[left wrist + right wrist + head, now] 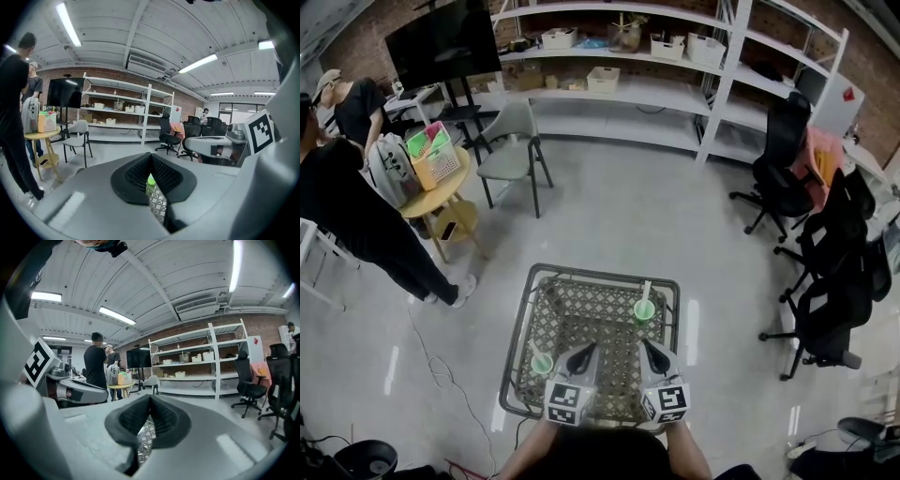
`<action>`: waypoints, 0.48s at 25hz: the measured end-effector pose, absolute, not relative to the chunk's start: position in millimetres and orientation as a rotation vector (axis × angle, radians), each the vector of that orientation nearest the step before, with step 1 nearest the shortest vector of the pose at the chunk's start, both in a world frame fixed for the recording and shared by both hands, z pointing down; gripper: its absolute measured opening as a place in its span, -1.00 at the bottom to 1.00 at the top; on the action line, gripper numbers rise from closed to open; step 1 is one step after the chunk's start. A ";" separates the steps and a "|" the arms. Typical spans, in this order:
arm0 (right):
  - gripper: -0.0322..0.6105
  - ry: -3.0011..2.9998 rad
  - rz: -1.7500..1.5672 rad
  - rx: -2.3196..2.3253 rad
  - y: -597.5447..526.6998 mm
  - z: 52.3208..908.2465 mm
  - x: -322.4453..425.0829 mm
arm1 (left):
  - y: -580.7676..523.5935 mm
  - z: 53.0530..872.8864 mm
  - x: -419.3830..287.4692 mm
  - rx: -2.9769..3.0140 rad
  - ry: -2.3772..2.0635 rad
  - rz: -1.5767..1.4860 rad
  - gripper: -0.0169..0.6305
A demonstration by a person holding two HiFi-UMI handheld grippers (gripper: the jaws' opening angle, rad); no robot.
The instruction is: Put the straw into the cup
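Two green cups sit on the wire-mesh table (525,309): the far cup (644,310) toward its right back corner and the near cup (542,363) by its left edge. The straw (646,292) stands in the far cup. Its long axis is close to upright, with the lower end inside the cup and the free end pointing up and slightly away from the person. It looks pale, thin and straight; finer detail is too small to make out. A second pale stick (534,350) leans out of the near cup, tilted toward the left.

The left gripper (592,346) and the right gripper (644,342) hover side by side over the table's near half, pointing away from the person and apart from both cups.

Only the head view shows the straw, both cups whole and the table's frame. In the left gripper view, the left gripper (151,156) has its black ribbed pads pressed together at the tip with nothing between them. The slit beneath shows a sliver of mesh and a green patch (151,180) of one cup; I cannot tell which cup. In the right gripper view, the right gripper (150,397) is closed the same way and empty, and its slit shows mesh alone, no cup and no straw
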State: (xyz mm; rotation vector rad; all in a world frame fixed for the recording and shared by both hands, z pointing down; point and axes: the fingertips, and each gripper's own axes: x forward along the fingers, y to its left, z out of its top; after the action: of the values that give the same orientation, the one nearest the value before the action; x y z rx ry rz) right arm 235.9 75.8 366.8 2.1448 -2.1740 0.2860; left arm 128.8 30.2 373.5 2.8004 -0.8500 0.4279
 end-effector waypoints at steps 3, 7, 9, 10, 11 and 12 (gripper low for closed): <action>-0.89 -2.166 0.284 2.156 76.8 366.0 236.5 | 29.2 372.7 126.2 2.805 -0.850 0.428 -0.93; -0.89 -2.154 0.278 2.150 78.1 366.1 238.1 | 29.8 371.4 126.9 2.805 -0.852 0.424 -0.93; -0.89 -2.151 0.277 2.145 77.1 365.6 236.3 | 28.9 369.8 126.1 2.807 -0.851 0.420 -0.93; -0.89 -2.150 0.277 2.144 76.8 365.3 235.3 | 28.5 368.9 125.7 2.808 -0.850 0.419 -0.93; -0.89 -2.151 0.276 2.144 76.9 364.8 234.9 | 28.7 368.2 125.7 2.809 -0.850 0.417 -0.93; -0.89 -2.152 0.274 2.144 77.5 364.4 235.1 | 29.2 367.8 126.2 2.809 -0.851 0.416 -0.93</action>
State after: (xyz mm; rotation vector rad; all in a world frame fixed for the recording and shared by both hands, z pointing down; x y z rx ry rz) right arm 235.1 77.5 364.4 2.1439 -2.1518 0.2743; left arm 126.2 29.2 367.8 2.8089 -0.8507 0.4157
